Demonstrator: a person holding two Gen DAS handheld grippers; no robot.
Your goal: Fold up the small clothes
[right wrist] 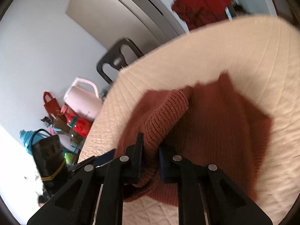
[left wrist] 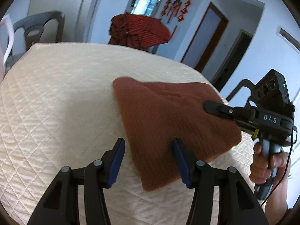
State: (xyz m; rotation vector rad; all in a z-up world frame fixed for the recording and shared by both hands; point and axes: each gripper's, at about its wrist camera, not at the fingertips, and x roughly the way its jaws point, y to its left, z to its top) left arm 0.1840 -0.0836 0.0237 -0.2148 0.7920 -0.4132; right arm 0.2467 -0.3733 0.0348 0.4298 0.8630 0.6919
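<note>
Quilted cream table (left wrist: pixel 56 97) carries the rust knit (left wrist: pixel 168 123) at its near right. Right gripper (right wrist: pixel 151 156) pinches its rolled hem; left gripper (left wrist: pixel 149 161) gapes (empty) at the near edge. Lifting slowly should keep the fold square.

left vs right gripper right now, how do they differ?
The left gripper stands open, nothing pressed between its fingers; the right gripper is shut on the rust knit garment. The left hovers at the garment's near corner; the right pinches and lifts a bunched edge off the quilted cover. Both are black with blue pads.
</note>
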